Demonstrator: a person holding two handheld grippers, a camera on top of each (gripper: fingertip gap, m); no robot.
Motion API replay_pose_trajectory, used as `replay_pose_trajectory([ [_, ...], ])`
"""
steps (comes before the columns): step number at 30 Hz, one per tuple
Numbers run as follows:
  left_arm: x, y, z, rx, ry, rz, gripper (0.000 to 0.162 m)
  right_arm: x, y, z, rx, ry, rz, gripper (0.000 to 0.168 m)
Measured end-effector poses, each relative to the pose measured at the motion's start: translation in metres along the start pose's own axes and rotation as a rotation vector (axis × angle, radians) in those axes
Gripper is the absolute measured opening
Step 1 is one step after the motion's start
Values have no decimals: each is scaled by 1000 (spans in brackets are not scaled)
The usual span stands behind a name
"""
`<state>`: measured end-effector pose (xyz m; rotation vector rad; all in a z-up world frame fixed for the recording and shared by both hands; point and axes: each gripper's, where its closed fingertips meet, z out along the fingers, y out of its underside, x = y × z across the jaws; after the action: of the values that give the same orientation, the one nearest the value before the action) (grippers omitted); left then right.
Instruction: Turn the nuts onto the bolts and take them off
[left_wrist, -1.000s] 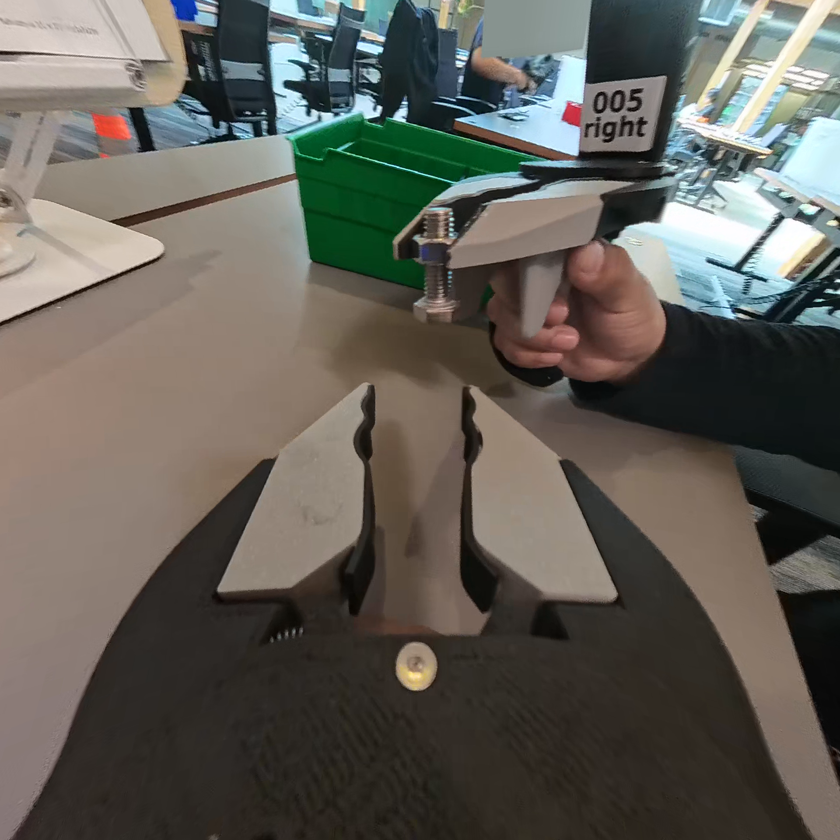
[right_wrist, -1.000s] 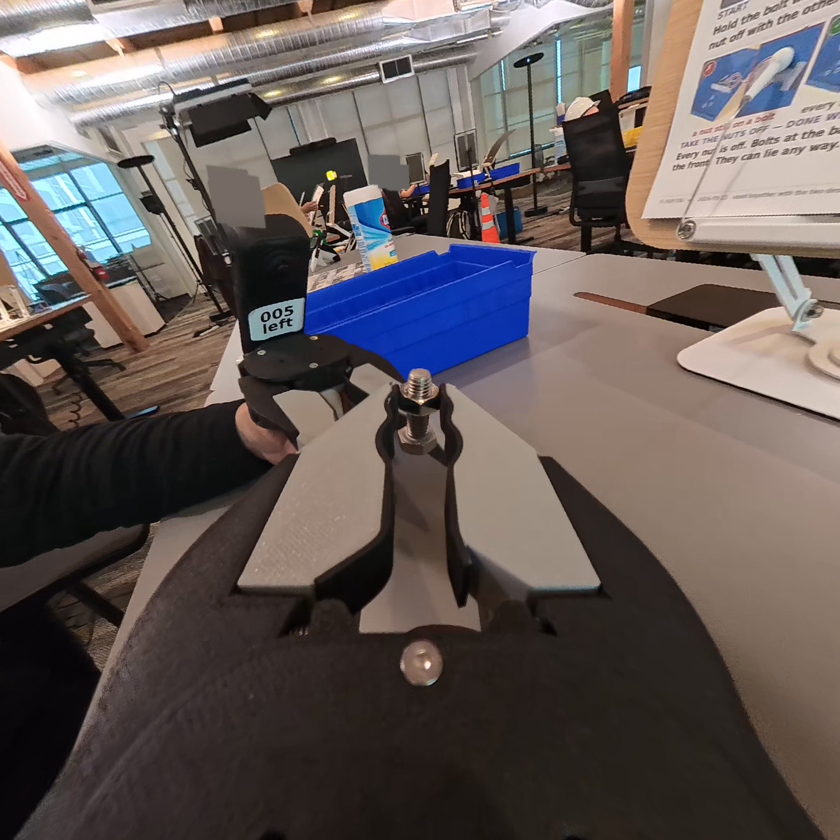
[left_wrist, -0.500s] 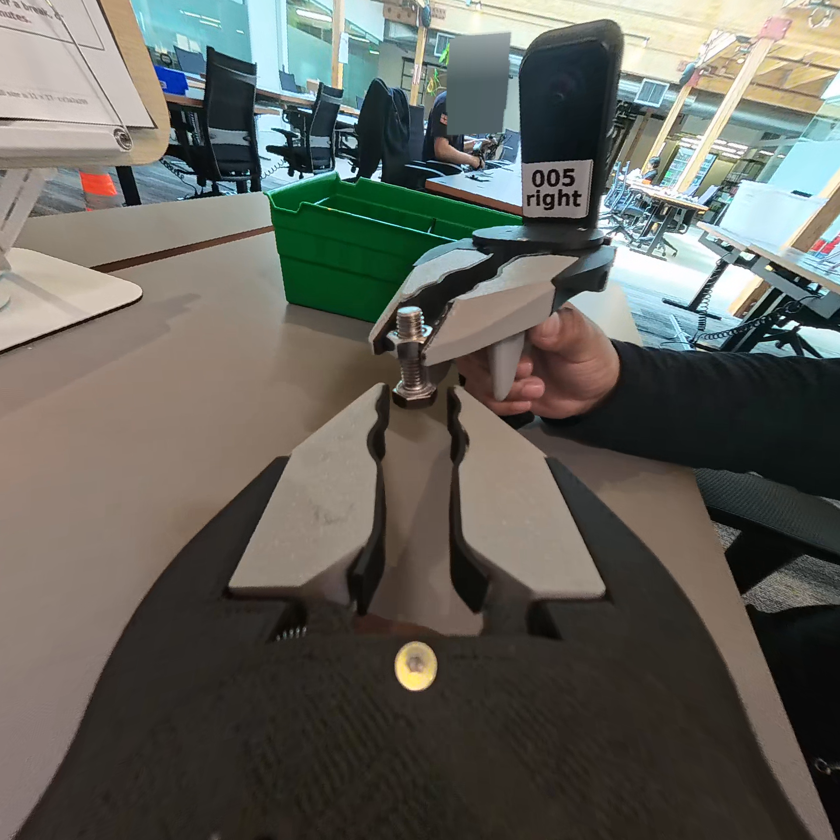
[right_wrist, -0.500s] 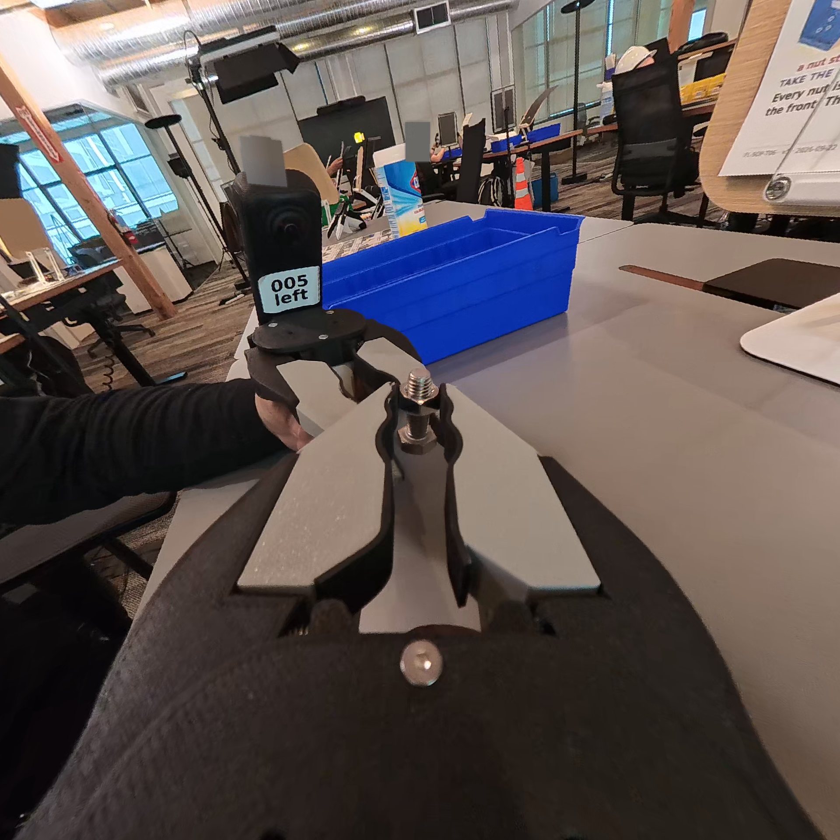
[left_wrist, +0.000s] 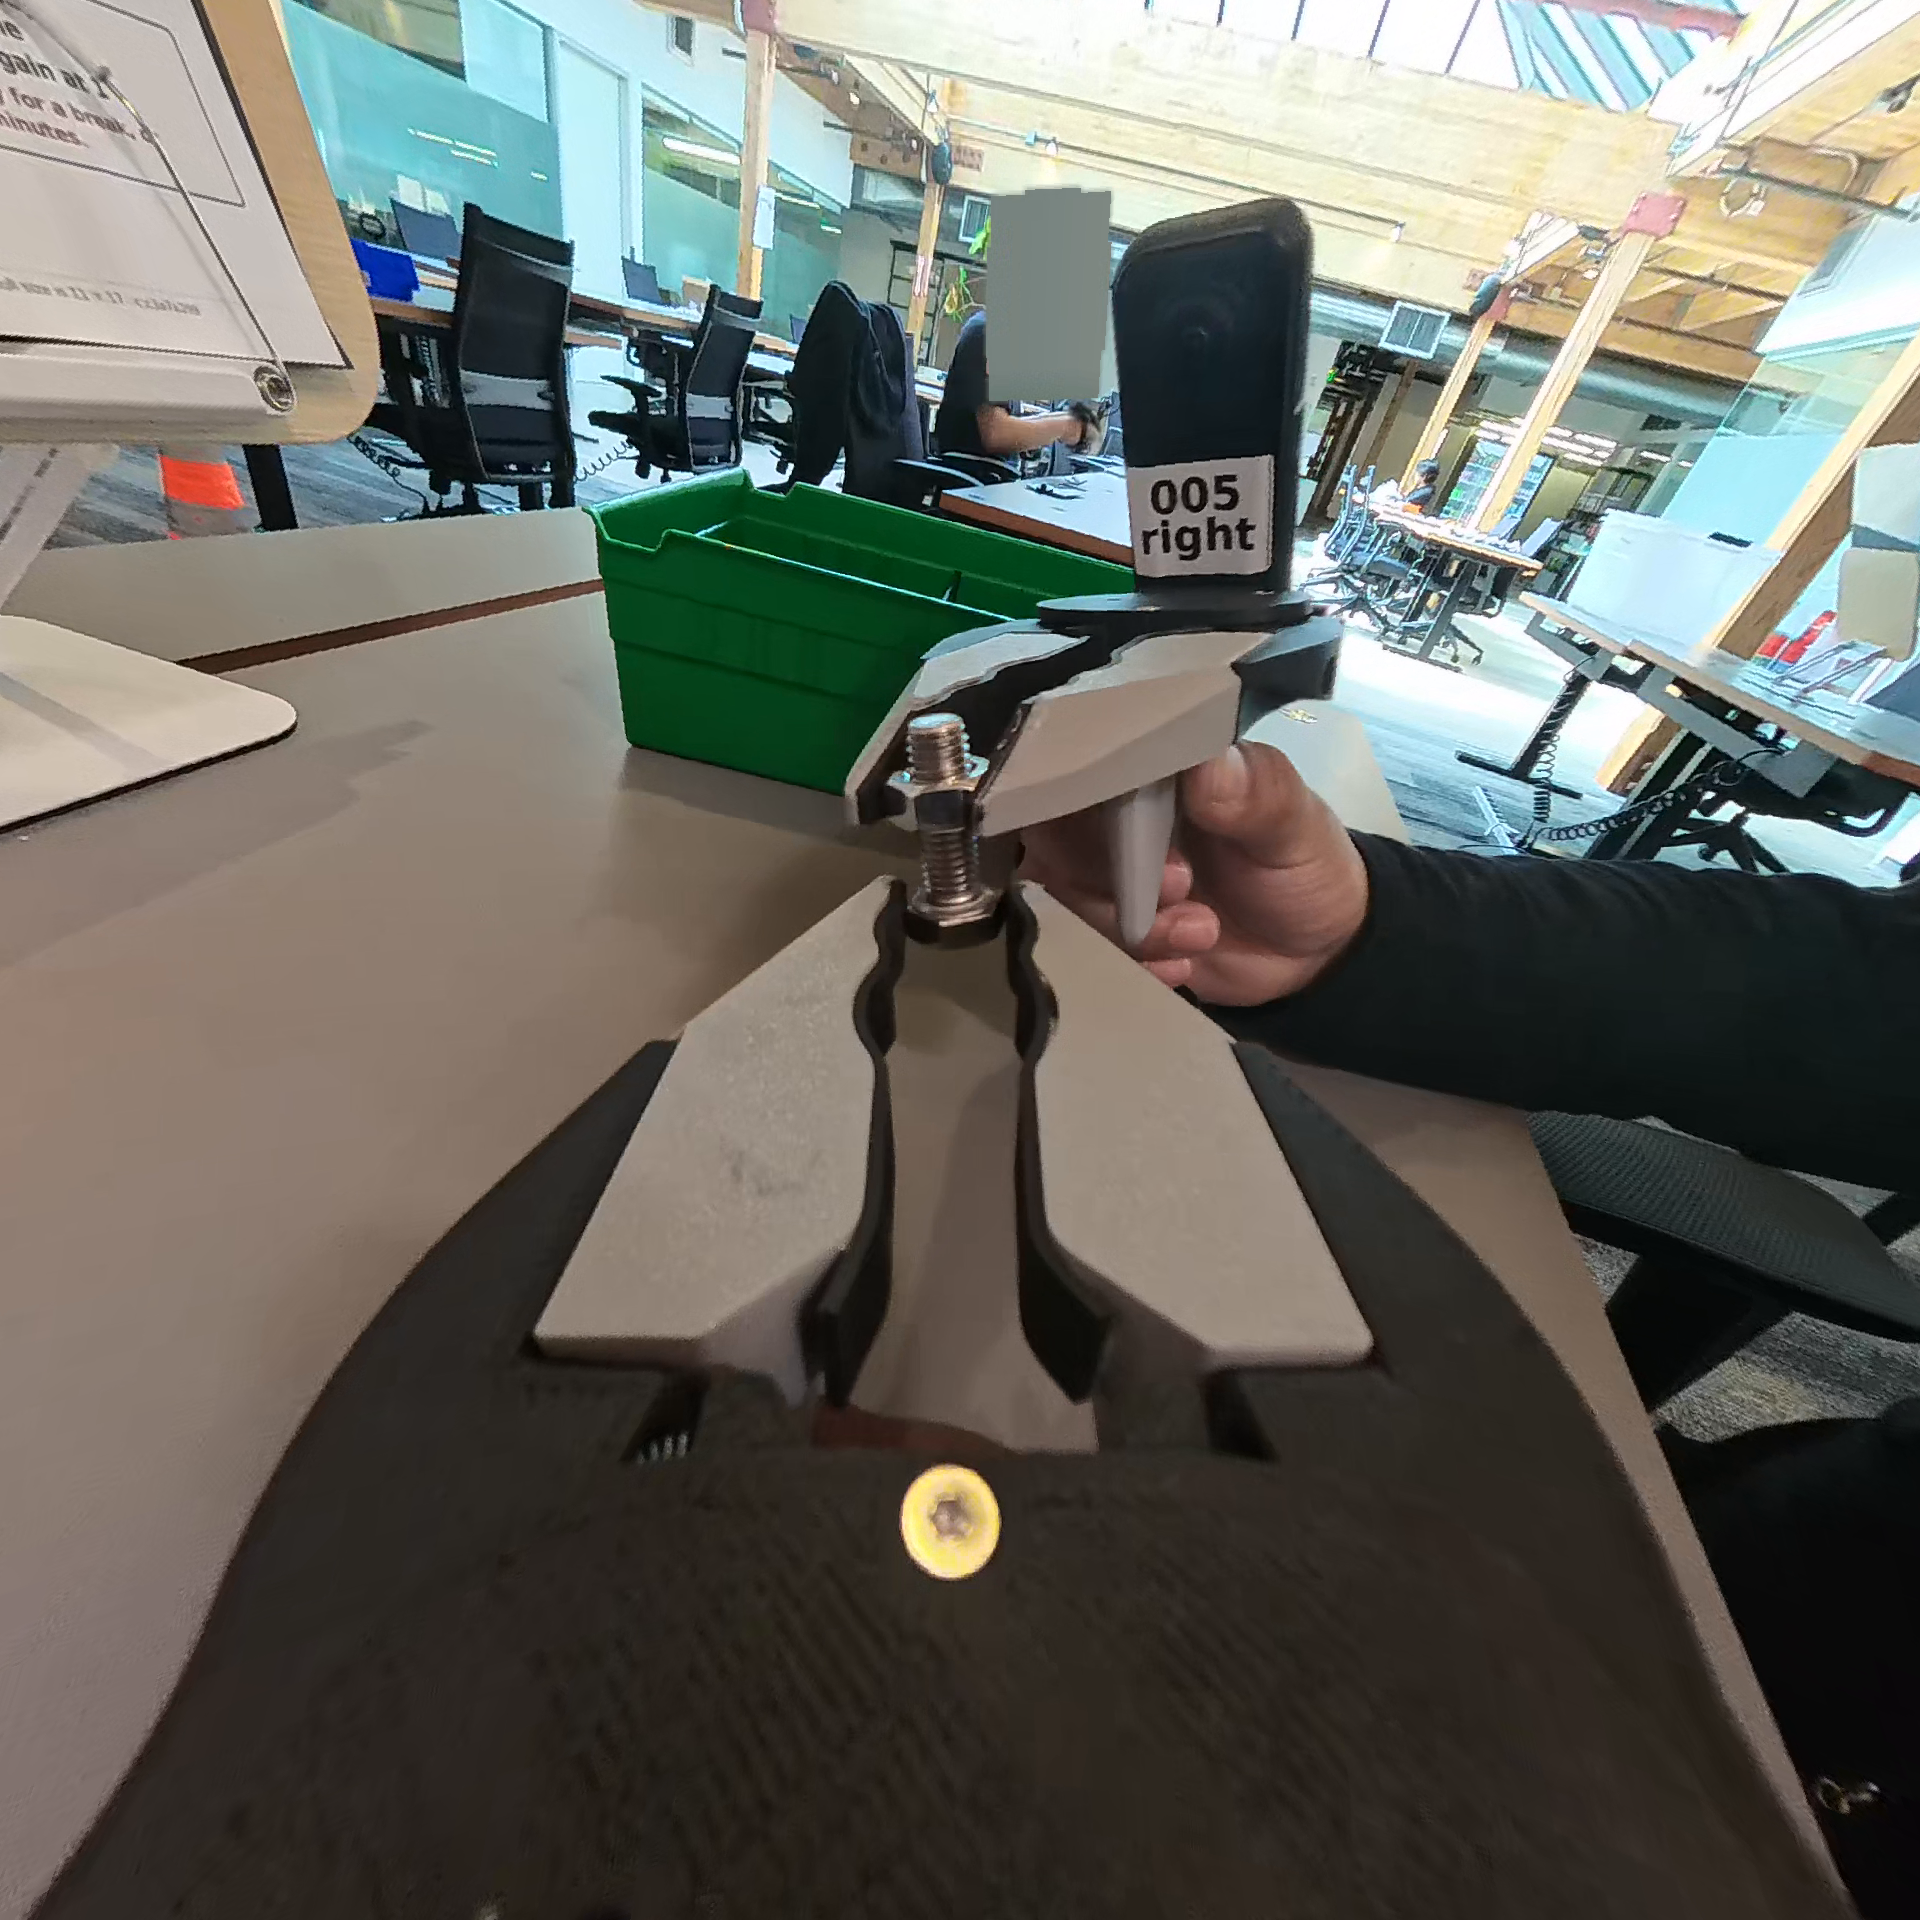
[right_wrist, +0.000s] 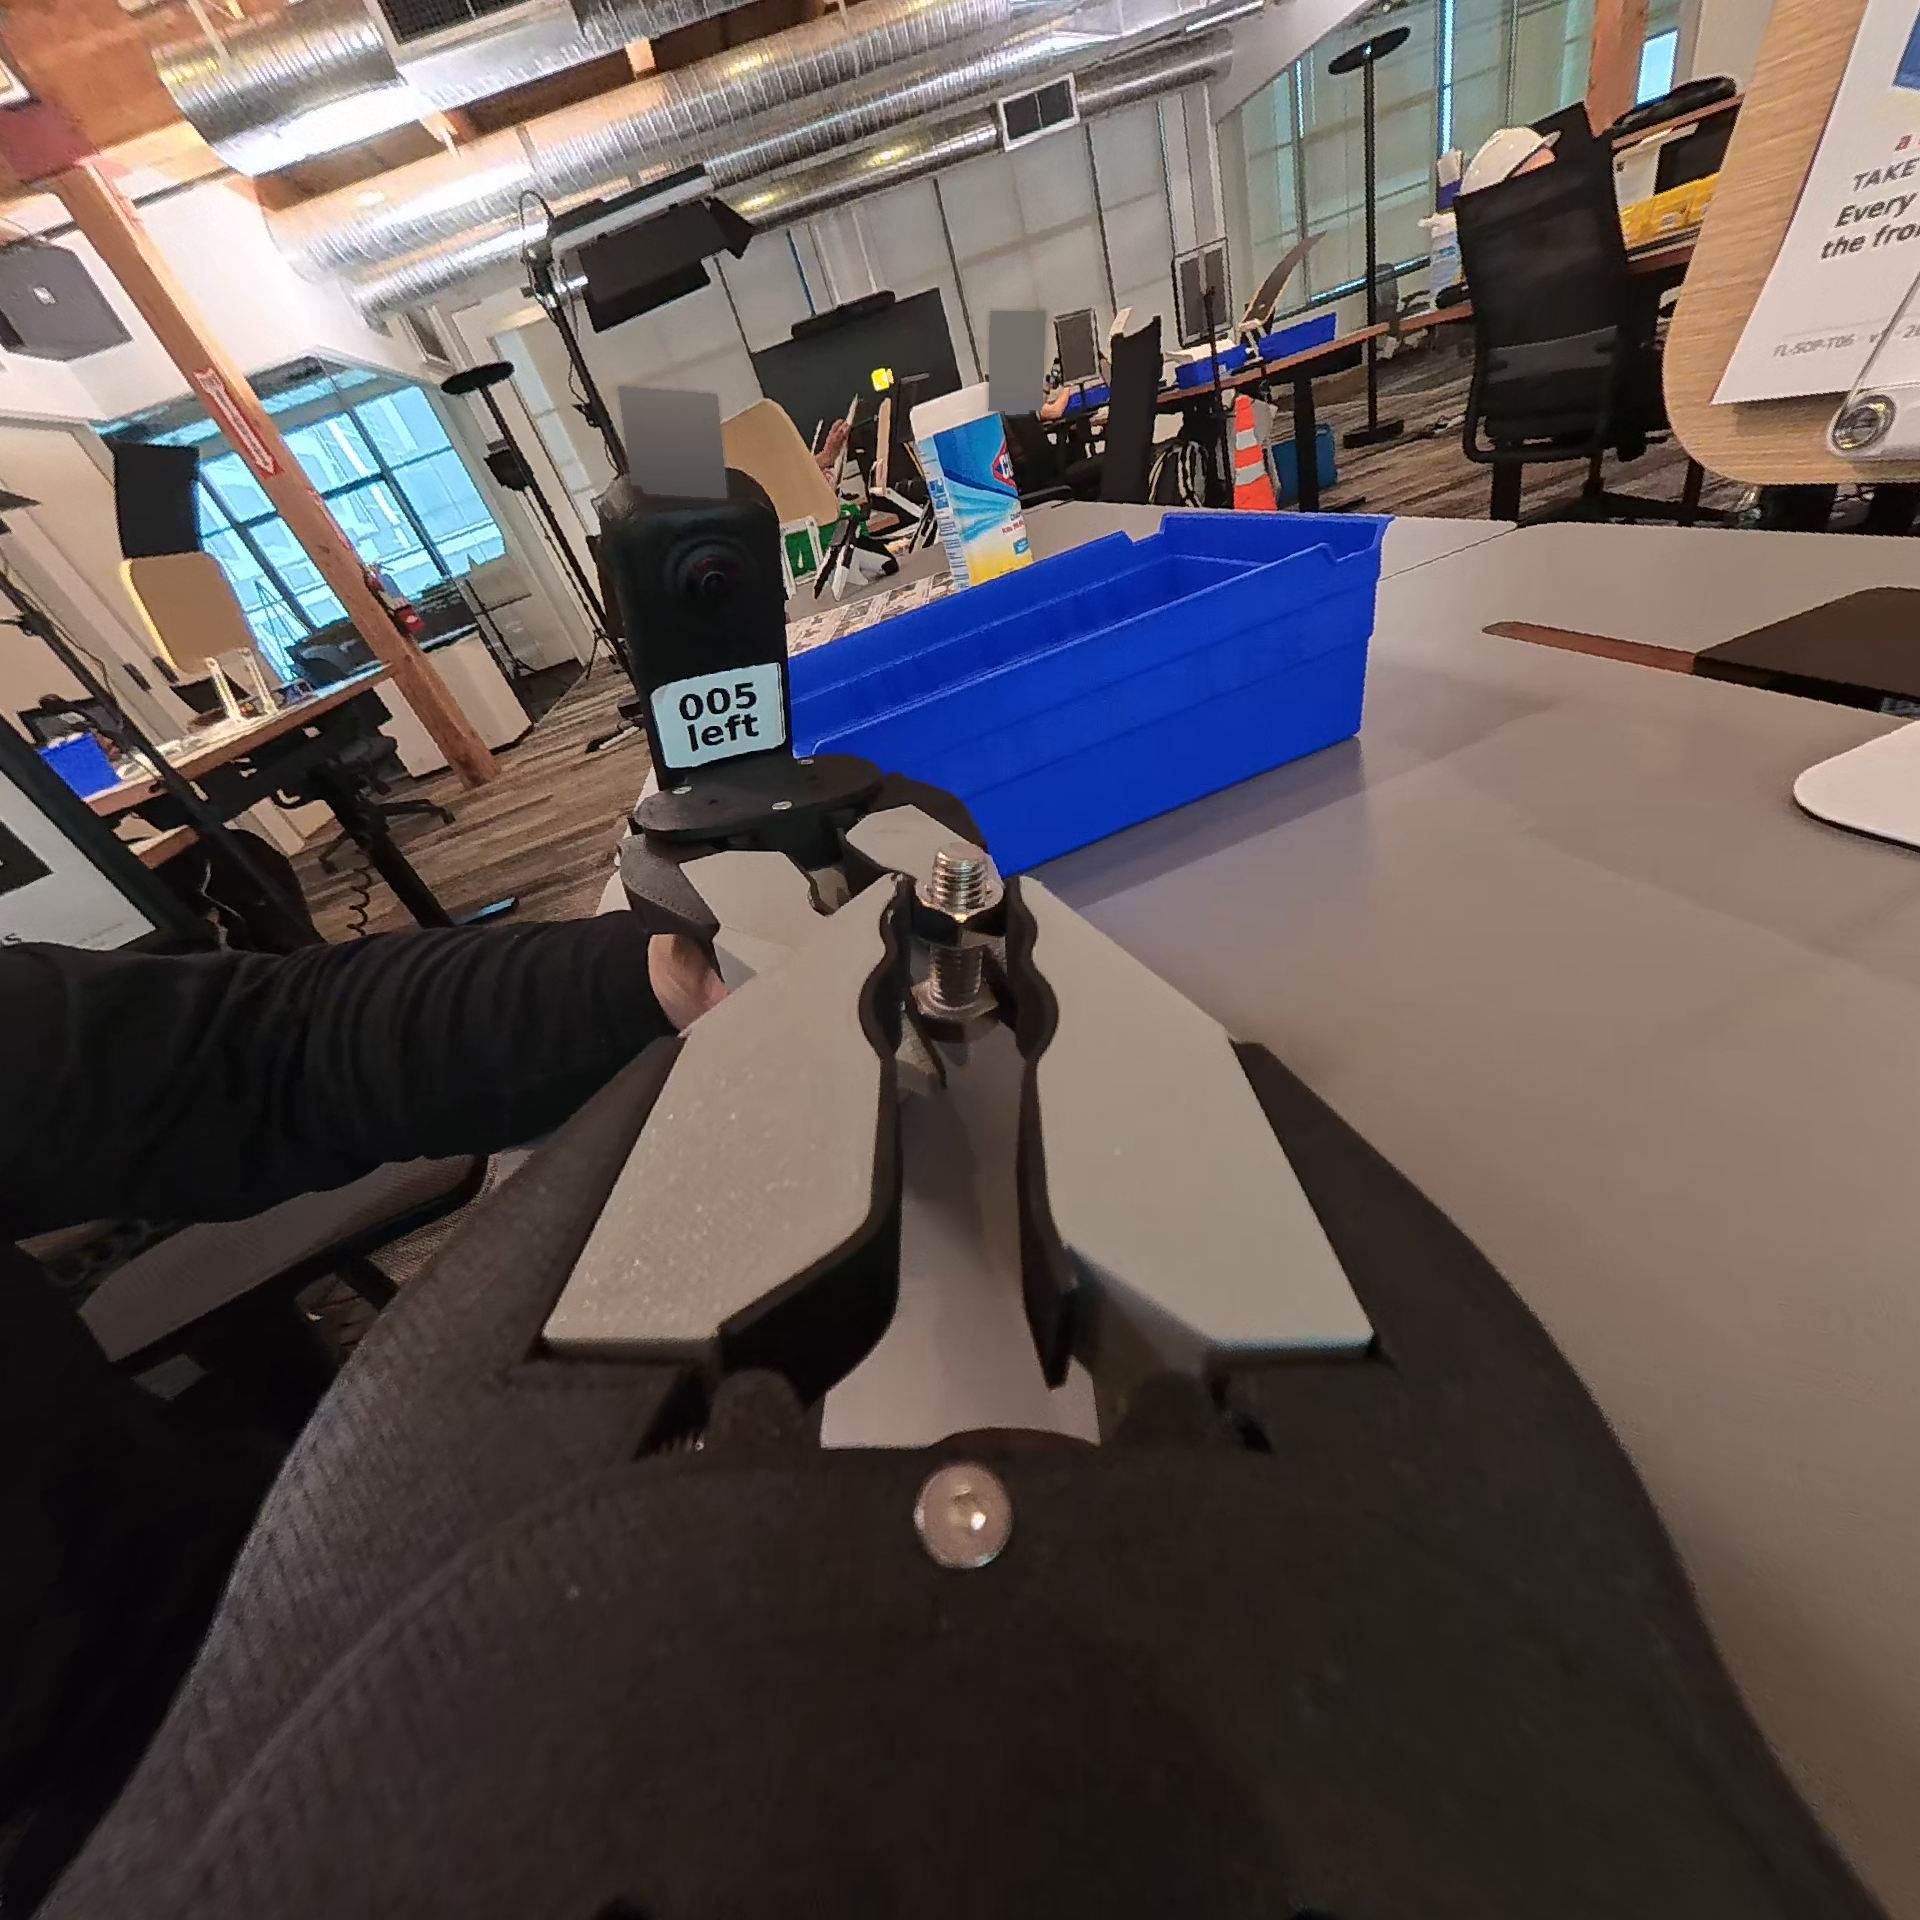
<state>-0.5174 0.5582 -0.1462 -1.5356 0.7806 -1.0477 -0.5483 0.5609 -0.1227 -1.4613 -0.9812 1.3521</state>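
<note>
A steel bolt (left_wrist: 948, 852) stands upright in the air, head down, with a hex nut (left_wrist: 935, 795) threaded near its top. My right gripper (right_wrist: 951, 920) is shut on the nut (right_wrist: 951, 920); in the left wrist view the right gripper (left_wrist: 920, 795) comes in from the right, held by a hand. My left gripper (left_wrist: 953, 920) has its tip notches closed around the bolt head (left_wrist: 951, 923) from below. In the right wrist view the bolt head (right_wrist: 948, 1023) hangs under the nut and the left gripper's fingers (right_wrist: 764, 894) lie beneath mine.
A green bin (left_wrist: 748, 665) stands behind the bolt on the grey table (left_wrist: 416, 935). A blue bin (right_wrist: 1091, 686) stands on the other side. A white sign stand base (left_wrist: 104, 717) is at the far left. A wipes canister (right_wrist: 966, 499) is behind the blue bin. My left and right fingertips are right by each other.
My left gripper has moved forward to the bolt head and narrowed its jaws around it. My right gripper has kept hold of the nut and come closer and lower.
</note>
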Motion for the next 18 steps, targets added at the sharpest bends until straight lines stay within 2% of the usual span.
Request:
replay_pose_trajectory([
  [7,-7,2,0,-35,-76,104,15,3,1,0,-3,22,-10,14],
  [10,-7,-1,-2,-15,-72,85,15,2,-2,1,18,20,5,15],
  [13,-13,-5,-4,9,-105,76,15,3,-11,-3,70,30,23,29],
  [18,-24,-12,-10,60,-144,24,15,5,-19,-10,110,28,30,33],
])
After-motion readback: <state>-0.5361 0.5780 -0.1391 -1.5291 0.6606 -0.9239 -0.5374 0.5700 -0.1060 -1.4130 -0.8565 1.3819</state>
